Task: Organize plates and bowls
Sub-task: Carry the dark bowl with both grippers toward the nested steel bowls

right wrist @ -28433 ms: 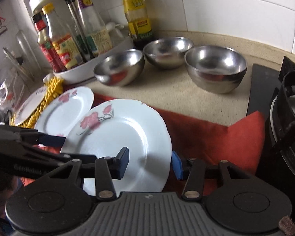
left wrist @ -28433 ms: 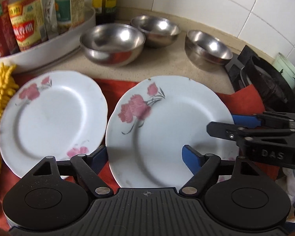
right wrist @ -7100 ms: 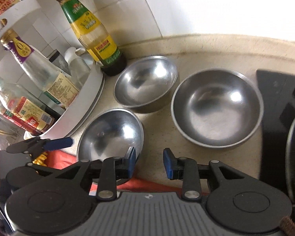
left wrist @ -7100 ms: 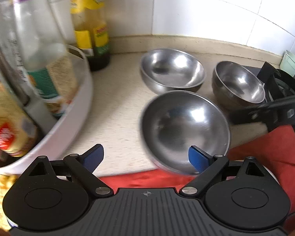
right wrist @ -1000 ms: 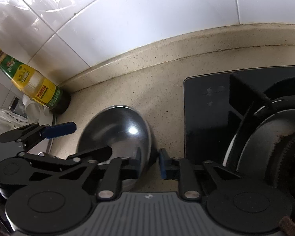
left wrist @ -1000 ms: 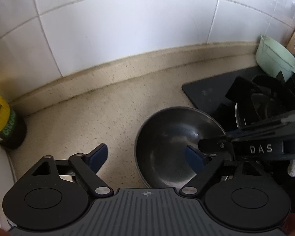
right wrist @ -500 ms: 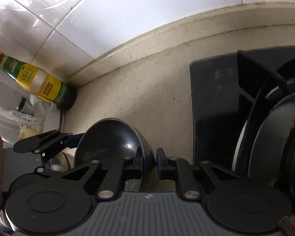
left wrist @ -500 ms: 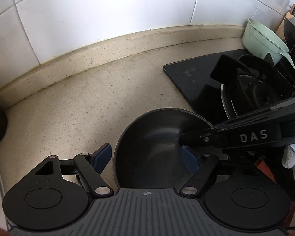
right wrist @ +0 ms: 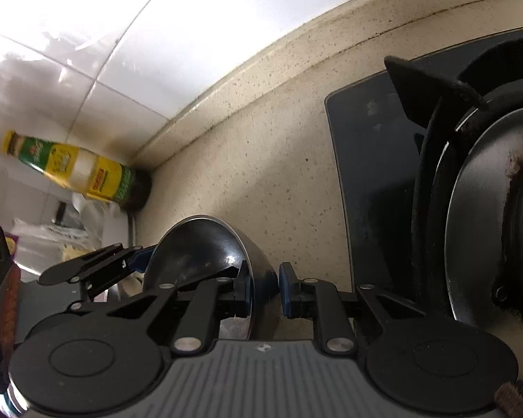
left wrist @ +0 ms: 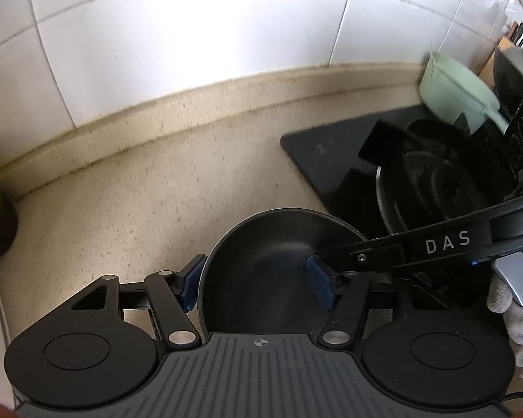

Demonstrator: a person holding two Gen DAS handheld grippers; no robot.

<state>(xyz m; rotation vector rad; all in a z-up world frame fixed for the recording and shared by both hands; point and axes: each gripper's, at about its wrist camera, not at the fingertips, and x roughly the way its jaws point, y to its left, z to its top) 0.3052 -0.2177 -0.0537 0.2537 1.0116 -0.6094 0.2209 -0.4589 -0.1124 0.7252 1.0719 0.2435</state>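
Observation:
A steel bowl [left wrist: 261, 254] hangs tilted just over the speckled counter [left wrist: 150, 195], its mouth turned towards the left wrist camera. My left gripper [left wrist: 256, 284] is closing onto it. Its left pad lies against the outside of the left rim, its right pad shows over the dark inside, and the near rim is hidden under the gripper body. My right gripper [right wrist: 265, 292] is shut on the bowl [right wrist: 198, 247] at its right rim, one pad inside and one outside the wall. The right gripper's fingers [left wrist: 383, 249] come in from the right in the left wrist view.
A black gas stove [right wrist: 470, 209] with a raised pan support [left wrist: 436, 181] stands right beside the bowl. A pale green scoop [left wrist: 449, 97] lies behind the stove. A yellow-labelled bottle [right wrist: 83, 174] stands by the tiled wall at the left. A gloved hand [left wrist: 519, 324] shows at the right edge.
My left jaws have narrowed from wide open to a tight fit around the bowl. The bowl has tipped further and come closer to both cameras. The right gripper has rolled while keeping its hold.

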